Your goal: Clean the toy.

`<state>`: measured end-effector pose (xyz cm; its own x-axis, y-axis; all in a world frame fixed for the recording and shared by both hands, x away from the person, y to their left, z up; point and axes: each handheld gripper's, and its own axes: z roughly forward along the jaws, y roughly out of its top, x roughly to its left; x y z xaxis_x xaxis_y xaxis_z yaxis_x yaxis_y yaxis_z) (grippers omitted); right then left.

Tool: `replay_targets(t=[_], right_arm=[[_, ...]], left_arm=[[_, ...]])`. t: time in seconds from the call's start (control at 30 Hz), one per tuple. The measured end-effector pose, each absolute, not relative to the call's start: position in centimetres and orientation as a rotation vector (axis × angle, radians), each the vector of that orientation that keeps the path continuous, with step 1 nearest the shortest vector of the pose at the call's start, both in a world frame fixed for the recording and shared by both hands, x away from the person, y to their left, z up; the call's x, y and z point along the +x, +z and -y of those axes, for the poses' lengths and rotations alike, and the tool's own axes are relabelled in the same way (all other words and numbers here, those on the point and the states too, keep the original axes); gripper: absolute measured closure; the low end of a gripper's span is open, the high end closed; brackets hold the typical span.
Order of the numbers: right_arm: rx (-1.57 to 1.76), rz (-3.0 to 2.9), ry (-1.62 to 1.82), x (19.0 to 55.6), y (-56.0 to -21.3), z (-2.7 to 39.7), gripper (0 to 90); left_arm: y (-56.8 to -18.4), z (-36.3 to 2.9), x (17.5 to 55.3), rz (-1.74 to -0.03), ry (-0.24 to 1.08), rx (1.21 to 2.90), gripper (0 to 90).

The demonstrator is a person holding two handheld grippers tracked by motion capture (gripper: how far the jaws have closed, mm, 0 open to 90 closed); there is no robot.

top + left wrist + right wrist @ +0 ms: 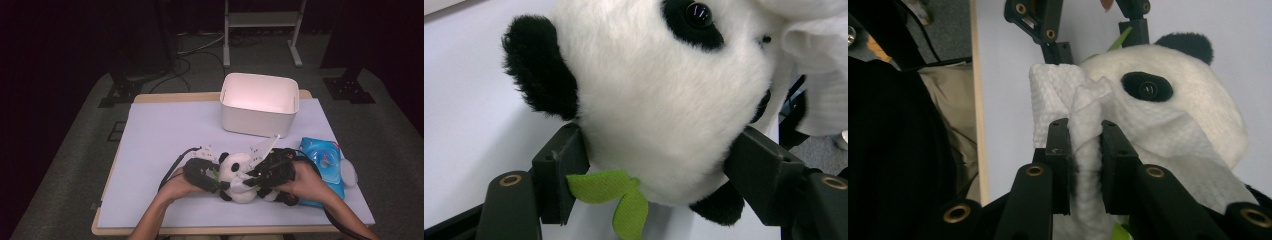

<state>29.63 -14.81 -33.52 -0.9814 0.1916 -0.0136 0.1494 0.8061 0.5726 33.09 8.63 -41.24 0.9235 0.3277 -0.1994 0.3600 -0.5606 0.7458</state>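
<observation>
A plush panda is lying at about six o'clock on the counter, near its front edge, and is being wiped with a white tissue. At left, the left gripper is clamped on the panda's head, its fingers pressed into the fur on either side; a green felt leaf is seen below the chin. At right, the right gripper is holding the tissue, its fingers pinched on a gathered fold, with the free end draped over the face under the eye. The wiping is judged to be under way and its completion cannot be told. The fur is soft, deep-piled, black and white; the tissue is embossed and crumpled. A rigid, rounded white plastic bin stands at one o'clock, and a glossy blue wet-wipe pack lies at four o'clock.
</observation>
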Motion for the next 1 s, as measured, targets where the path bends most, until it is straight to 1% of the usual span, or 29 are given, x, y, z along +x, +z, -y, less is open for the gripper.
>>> replay_targets(t=[0.2, 0.73, 0.83, 1.0], right_arm=[[0.274, -2.899, 0.843, 30.4, -33.7, 14.6, 78.1], [0.372, -2.885, 0.875, 33.3, -33.5, 16.0, 78.4], [0.367, -2.877, 0.875, 33.1, -33.5, 15.8, 78.1], [0.334, -2.848, 0.906, 31.5, -33.3, 15.4, 77.9]], left_arm=[[-41.5, -8.6, 33.2, -0.492, -0.071, 2.19, 27.4], [-42.1, -7.9, 33.1, -0.487, -0.116, 2.2, 27.6], [-42.2, -8.0, 33.2, -0.498, -0.114, 2.216, 28.6], [-42.1, -8.0, 33.2, -0.506, -0.108, 2.213, 31.4]])
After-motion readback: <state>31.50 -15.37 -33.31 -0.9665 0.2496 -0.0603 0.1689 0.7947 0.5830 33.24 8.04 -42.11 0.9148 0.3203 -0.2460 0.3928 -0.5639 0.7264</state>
